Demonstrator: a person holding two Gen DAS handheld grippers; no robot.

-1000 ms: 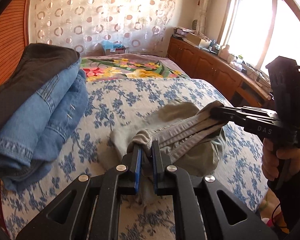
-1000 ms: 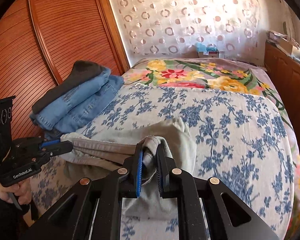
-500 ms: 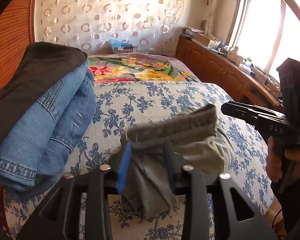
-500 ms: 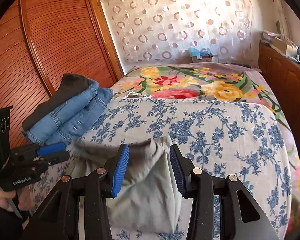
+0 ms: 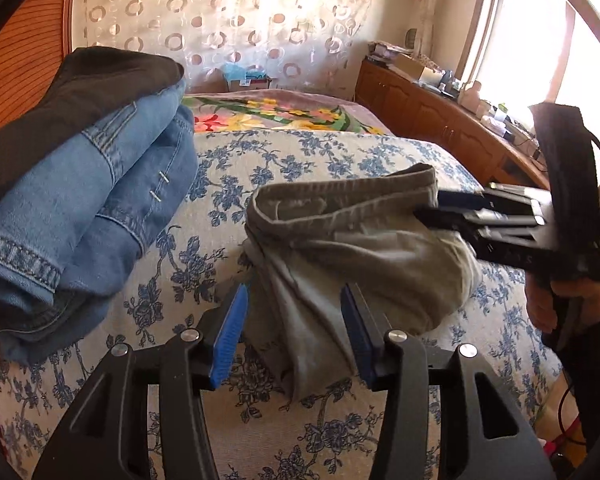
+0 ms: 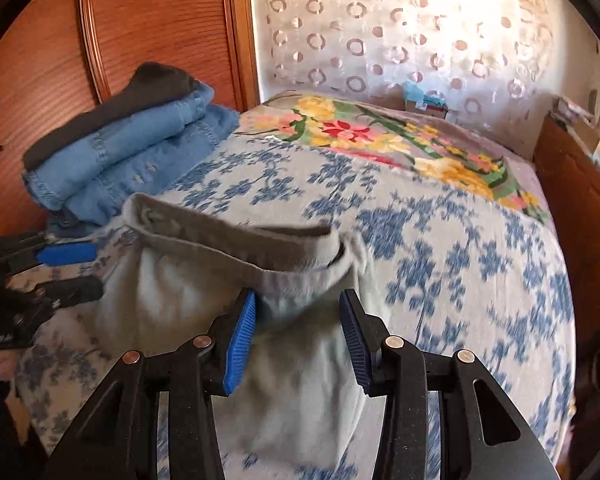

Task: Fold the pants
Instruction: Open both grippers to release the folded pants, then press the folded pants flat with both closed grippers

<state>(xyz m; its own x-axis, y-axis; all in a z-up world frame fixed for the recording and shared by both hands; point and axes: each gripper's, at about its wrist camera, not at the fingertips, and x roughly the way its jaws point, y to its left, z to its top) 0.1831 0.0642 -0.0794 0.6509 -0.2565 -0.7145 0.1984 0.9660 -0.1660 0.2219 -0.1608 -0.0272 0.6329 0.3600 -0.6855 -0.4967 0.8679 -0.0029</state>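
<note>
The grey pants (image 5: 360, 248) lie in a loose folded heap on the blue-flowered bedspread (image 5: 228, 160), waistband (image 6: 228, 240) on top. My left gripper (image 5: 295, 296) is at the heap's near left end. Its jaws are opening, with a fold of grey cloth lying loose between the blue pads (image 5: 230, 332). My right gripper (image 6: 299, 298) stands open at the heap's other end, astride the cloth without pressing it. Each gripper shows in the other's view: the right gripper (image 5: 440, 208) at the waistband's right end, the left gripper (image 6: 76, 272) at the heap's left side.
A stack of folded blue jeans (image 5: 100, 200) under a dark garment (image 5: 80, 92) sits at the bed's left edge by the wooden wardrobe (image 6: 140, 32). A bright floral blanket (image 6: 380, 136) covers the far end. Wooden cabinets (image 5: 440, 120) line the right wall below a window.
Both grippers went from shut on the pants' waistband to open. The pants dropped from being held stretched between them to a heap on the bed.
</note>
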